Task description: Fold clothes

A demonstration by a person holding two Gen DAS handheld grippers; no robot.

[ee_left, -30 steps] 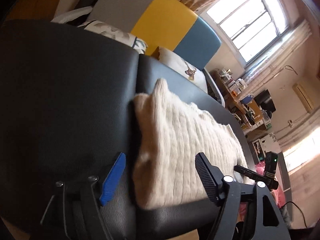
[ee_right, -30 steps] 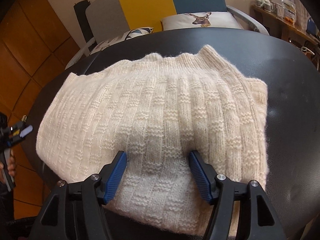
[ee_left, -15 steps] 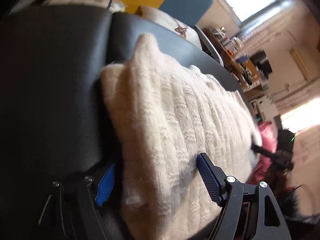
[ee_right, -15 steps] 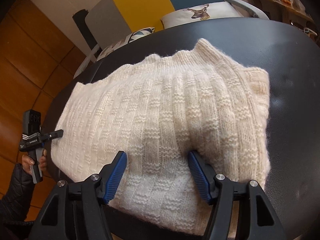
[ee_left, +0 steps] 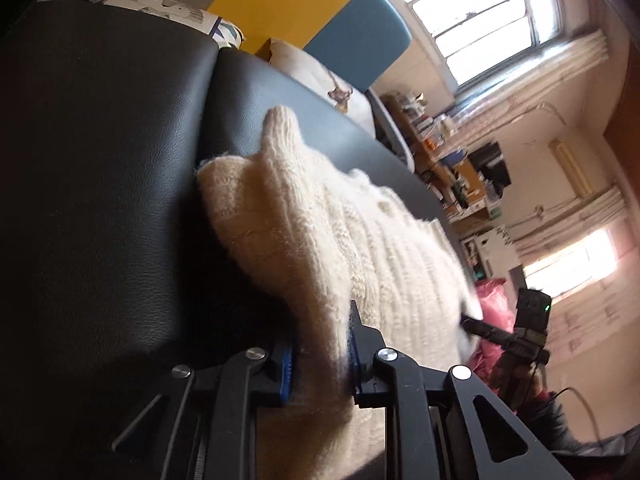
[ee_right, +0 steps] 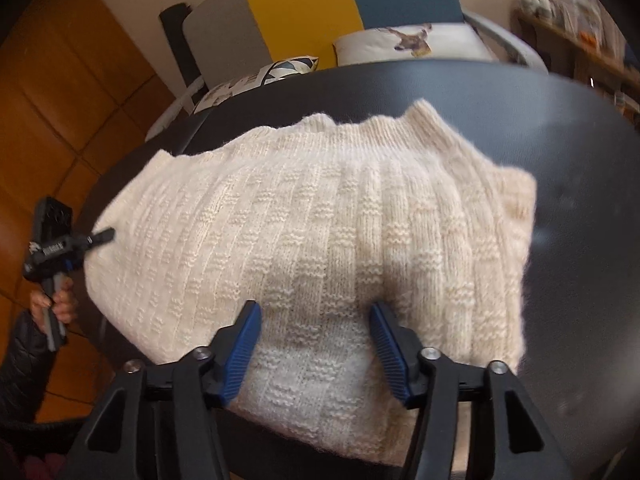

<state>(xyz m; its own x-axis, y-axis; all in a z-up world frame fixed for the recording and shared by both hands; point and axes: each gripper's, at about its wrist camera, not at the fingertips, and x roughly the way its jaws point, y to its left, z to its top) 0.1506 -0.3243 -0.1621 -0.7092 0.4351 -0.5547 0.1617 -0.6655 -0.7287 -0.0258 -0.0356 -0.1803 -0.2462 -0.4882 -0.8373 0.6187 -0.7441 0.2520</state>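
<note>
While left jaws clench sweater edge, right jaws closing, straddling sweater hem unclamped.

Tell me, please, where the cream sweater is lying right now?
The cream sweater lies folded on the black padded surface in front of the colour-block chair; the left gripper is closing on its edge.

The left tool has its blue pads mostly buried in the cream sweater, jaws closing on a fold, so the contact itself is hidden. The sweater's near edge runs under both tools and off the bottom of each view. In the right wrist view the right tool covers the hem between its closing jaws. The shelf clutter by the window is too small and blurred to identify.
</note>
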